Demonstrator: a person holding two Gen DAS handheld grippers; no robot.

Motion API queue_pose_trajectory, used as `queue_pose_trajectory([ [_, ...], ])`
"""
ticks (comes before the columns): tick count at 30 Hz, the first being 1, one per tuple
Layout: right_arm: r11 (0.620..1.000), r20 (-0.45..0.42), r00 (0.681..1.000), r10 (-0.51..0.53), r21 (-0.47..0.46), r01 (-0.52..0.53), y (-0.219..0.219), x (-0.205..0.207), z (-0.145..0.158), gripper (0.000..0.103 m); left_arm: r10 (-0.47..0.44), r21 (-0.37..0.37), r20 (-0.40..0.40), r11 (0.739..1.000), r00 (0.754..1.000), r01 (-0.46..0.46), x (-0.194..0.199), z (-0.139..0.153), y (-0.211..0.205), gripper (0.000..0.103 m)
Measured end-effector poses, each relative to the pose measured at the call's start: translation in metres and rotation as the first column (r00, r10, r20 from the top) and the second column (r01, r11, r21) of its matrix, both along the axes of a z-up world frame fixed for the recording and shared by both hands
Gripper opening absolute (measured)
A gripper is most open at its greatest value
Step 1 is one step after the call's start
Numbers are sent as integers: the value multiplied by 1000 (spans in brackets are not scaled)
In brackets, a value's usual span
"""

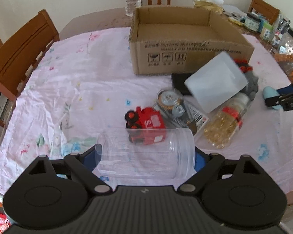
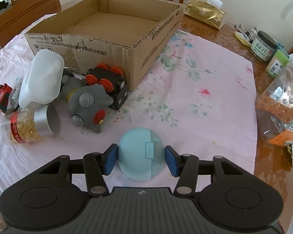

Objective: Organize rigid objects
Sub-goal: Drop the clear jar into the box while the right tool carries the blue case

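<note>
Worktop (image 2: 214,97), pink floral cloth: bare on the right between the open brown cardboard box (image 2: 115,27) and the wooden edge crowded with jars; bare also on the left toward the wooden chair (image 1: 23,52).

Left tongs (image 1: 146,161): pinching a clear plastic jar (image 1: 146,154) lying sideways, blue pads on both its ends.

Right tongs (image 2: 140,159): pinching a pale blue rounded plastic case (image 2: 140,154) resting on the cloth.

Pile, in front of the box: white translucent plastic tub (image 2: 43,78), grey plastic toy figure (image 2: 87,101), black toy car with orange wheels (image 2: 109,81), red toy truck (image 1: 146,120) reading "S1", capsule bottle with red band (image 2: 27,126).

Box print: handling symbols; Chinese text too blurred to read.
</note>
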State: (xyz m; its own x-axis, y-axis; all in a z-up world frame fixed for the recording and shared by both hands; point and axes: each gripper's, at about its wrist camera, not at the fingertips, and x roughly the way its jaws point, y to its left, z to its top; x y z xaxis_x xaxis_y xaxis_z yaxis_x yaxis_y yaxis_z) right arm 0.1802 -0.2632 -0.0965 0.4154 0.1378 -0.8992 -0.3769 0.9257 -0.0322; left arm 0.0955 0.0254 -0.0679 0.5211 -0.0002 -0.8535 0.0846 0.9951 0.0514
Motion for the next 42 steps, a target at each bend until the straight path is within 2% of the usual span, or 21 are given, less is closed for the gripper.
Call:
queue_pose_trajectory([
  [5, 1000, -3, 1000, 4, -1, -4, 0, -1, 12, 57, -27, -1, 3, 1000, 1000, 27, 8, 20, -3, 91],
  [12, 999, 36, 999, 37, 36, -38, 6, 4, 50, 57, -100, -18, 35, 995, 994, 101, 33, 47, -9, 91],
  [21, 989, 144, 984, 107, 87, -120, 26, 35, 102, 57, -187, 13, 127, 982, 974, 187, 103, 79, -27, 91],
  [23, 987, 168, 979, 114, 92, -131, 31, 43, 109, 57, -203, 19, 154, 979, 967, 203, 121, 82, -30, 91],
  [27, 986, 187, 976, 109, 107, -130, 39, 65, 115, 57, -214, 16, 156, 977, 964, 214, 163, 79, -37, 91],
  [34, 990, 188, 978, 87, 90, -105, 45, 96, 111, 57, -197, 15, 133, 980, 971, 196, 227, 61, -44, 91],
  [37, 992, 186, 980, 77, 86, -94, 45, 107, 109, 57, -151, 8, 152, 988, 977, 151, 248, 56, -43, 94],
  [40, 993, 184, 981, 66, 85, -83, 47, 117, 107, 57, -85, -1, 208, 996, 974, 87, 261, 52, -38, 95],
  [42, 993, 182, 981, 63, 86, -79, 49, 122, 105, 57, -59, -9, 204, 998, 977, 62, 266, 50, -34, 95],
])
